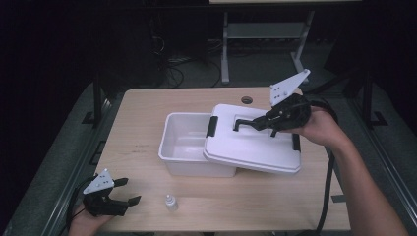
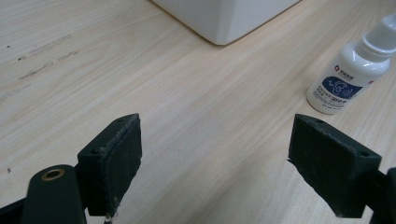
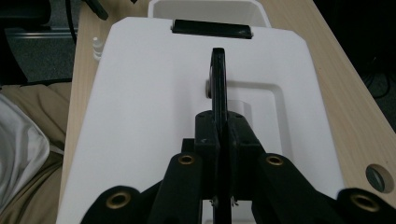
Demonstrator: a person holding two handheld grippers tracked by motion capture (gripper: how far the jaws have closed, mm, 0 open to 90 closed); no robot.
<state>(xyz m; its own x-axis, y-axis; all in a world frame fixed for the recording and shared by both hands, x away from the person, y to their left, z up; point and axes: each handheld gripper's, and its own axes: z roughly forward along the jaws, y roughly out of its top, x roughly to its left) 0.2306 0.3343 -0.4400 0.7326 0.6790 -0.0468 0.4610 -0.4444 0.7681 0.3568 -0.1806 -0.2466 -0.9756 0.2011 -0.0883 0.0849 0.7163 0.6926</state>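
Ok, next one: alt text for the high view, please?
The right gripper, jaws shut on the black handle of a white lid, holds it partly over an open white box on a wooden table. The left gripper rests open near a small bottle.

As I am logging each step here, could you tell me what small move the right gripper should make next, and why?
Probably carry the lid further off the box and set it on the table. The right gripper is shut on the handle, and the lid sits askew, covering only the box's right part.
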